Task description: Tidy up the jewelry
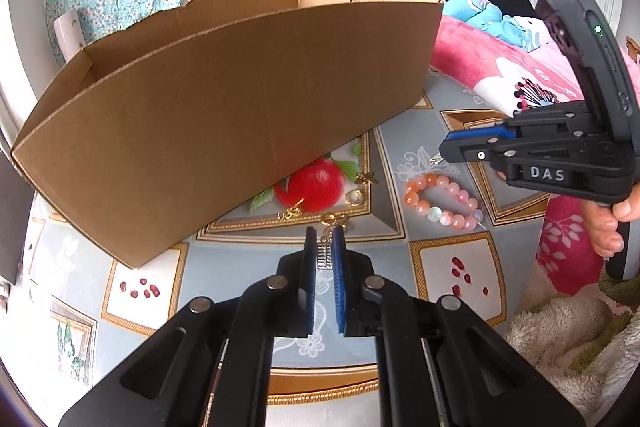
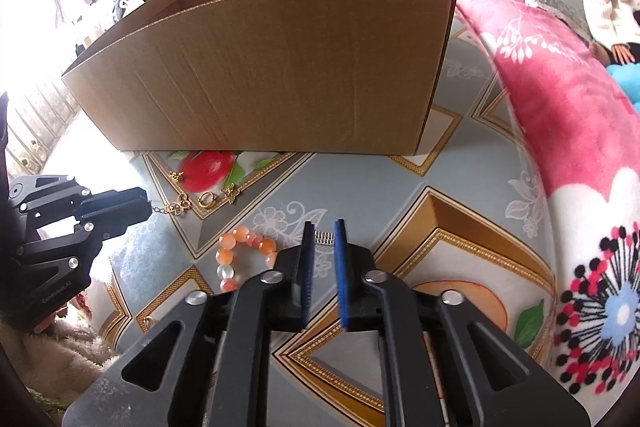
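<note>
Your left gripper [image 1: 324,233] is clenched on the end of the gold chain [image 2: 178,207], which trails across the patterned tablecloth [image 2: 400,187] in front of the open cardboard box [image 1: 224,99]. Your right gripper [image 2: 323,227] has its jaws slightly parted and grasps nothing; a small silver spring piece [image 2: 324,237] lies at its tips. The pink bead bracelet [image 1: 442,201] rests on the cloth between both grippers, near the pink blanket [image 2: 560,107].
</note>
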Demonstrator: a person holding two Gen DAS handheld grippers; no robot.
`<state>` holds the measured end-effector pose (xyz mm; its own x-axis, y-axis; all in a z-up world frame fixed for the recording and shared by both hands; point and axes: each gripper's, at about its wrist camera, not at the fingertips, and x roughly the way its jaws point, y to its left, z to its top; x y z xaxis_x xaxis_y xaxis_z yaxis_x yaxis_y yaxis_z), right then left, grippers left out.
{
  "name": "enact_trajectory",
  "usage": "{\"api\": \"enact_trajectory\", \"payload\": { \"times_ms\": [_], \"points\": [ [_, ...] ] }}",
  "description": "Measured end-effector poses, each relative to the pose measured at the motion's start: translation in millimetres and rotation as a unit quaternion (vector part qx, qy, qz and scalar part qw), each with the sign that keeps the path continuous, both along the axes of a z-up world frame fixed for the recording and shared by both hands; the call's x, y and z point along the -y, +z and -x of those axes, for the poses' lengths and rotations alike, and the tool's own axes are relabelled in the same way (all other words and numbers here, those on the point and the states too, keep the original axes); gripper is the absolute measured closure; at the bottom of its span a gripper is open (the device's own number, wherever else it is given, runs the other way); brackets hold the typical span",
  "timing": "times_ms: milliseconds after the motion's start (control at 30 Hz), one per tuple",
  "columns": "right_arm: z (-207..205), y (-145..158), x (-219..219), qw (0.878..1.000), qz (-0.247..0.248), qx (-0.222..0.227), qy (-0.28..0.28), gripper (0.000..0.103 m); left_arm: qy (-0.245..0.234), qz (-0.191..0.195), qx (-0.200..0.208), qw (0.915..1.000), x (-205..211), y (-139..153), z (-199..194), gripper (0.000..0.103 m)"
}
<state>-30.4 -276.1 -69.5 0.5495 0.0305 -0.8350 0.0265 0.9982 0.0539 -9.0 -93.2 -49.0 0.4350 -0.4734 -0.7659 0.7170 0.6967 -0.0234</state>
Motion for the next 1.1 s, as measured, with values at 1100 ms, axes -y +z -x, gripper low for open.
{"api": "enact_trajectory", "payload": {
  "times_ms": [1100],
  "points": [
    [-9, -10, -36, 0.999, 0.039, -0.012, -0.019, 0.091, 0.01, 0.016, -0.002, 0.9998, -9, -1, -5, 0.096]
  ]
}}
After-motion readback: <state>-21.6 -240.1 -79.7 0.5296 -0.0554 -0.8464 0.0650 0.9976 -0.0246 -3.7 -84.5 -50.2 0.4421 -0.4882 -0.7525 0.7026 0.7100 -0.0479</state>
